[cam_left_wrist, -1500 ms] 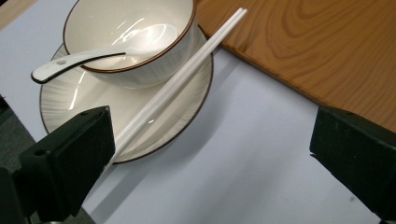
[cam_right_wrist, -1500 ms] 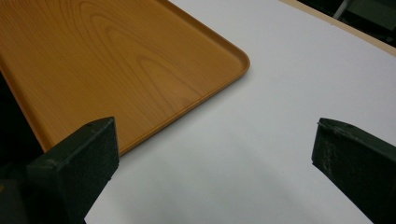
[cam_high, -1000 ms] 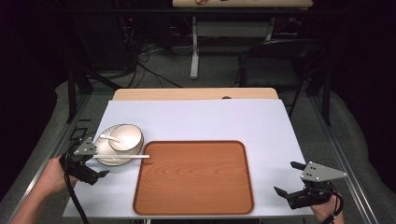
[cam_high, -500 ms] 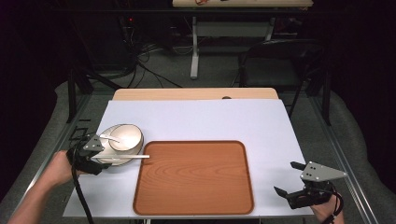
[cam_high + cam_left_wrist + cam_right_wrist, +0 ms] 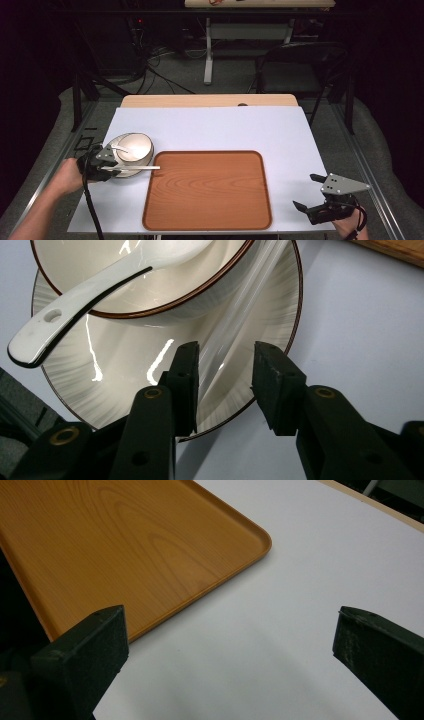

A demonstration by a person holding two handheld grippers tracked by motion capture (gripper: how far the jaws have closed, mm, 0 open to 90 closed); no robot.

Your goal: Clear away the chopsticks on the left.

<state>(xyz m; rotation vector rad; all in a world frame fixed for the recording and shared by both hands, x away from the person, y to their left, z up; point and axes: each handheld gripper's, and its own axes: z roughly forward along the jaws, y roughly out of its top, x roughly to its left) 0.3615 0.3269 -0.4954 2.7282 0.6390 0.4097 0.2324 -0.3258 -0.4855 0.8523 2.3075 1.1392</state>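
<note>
L gripper [image 5: 224, 385] fingers narrow round clear rod [image 5: 239, 310] on plate [image 5: 125, 375]; R gripper [image 5: 225, 665] fingers wide.

White tabletop [image 5: 225, 132], pale wood strip along far edge. Directly on it: wooden tray [image 5: 207, 187] at near centre, reaching close to front edge; striped white plate [image 5: 120, 167] at near left, just beside tray's far-left corner. Bowl [image 5: 134, 146] with white spoon [image 5: 120, 148] stacked on plate. Pale chopsticks [image 5: 132, 168] laid across plate, tips over tray edge.
</note>
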